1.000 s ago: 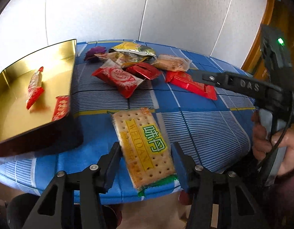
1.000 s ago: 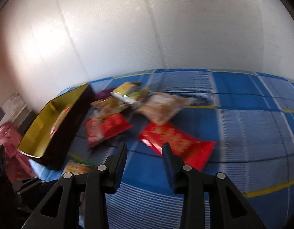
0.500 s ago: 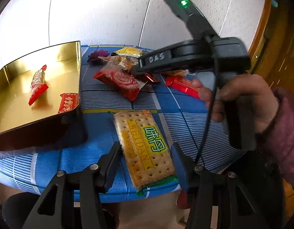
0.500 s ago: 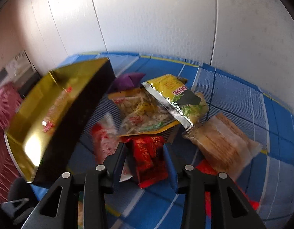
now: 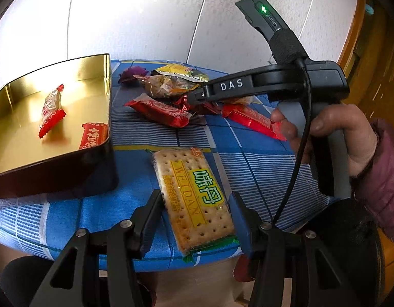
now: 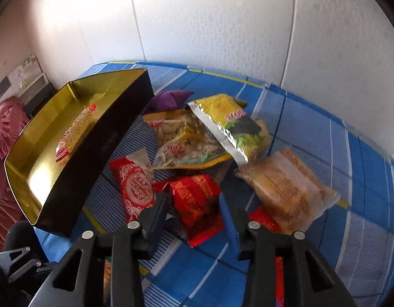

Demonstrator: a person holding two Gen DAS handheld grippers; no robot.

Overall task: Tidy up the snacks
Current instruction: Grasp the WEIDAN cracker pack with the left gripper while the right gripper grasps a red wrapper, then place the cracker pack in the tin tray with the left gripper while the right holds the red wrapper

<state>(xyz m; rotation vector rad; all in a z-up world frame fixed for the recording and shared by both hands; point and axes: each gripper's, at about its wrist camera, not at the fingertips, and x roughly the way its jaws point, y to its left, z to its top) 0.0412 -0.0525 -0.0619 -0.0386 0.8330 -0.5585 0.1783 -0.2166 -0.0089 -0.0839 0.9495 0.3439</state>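
Observation:
A WEIDAN cracker packet (image 5: 194,199) lies slightly askew near the table's front edge. My left gripper (image 5: 195,204) straddles it, fingers close along both long sides, and the packet stays flat on the cloth. My right gripper (image 6: 194,204) hangs over the snack pile, open, with a crinkled red foil packet (image 6: 197,197) lying between its fingers and narrow gaps on both sides. In the left wrist view the right gripper (image 5: 197,97) shows from the side. A gold-lined tin (image 5: 106,97) at the left holds two red-wrapped snacks (image 5: 51,115).
The pile also has a red-and-white packet (image 6: 135,184), a peanut bag (image 6: 181,140), a yellow-green bag (image 6: 230,122), a purple sweet (image 6: 171,99), a clear biscuit pack (image 6: 286,189) and a long red packet (image 5: 250,120). A hand (image 5: 337,133) holds the right gripper. A wall lies behind.
My right gripper swung left from the long red packet to the crinkled red one by the tin, its jaws a little wider. The left gripper and cracker packet kept still.

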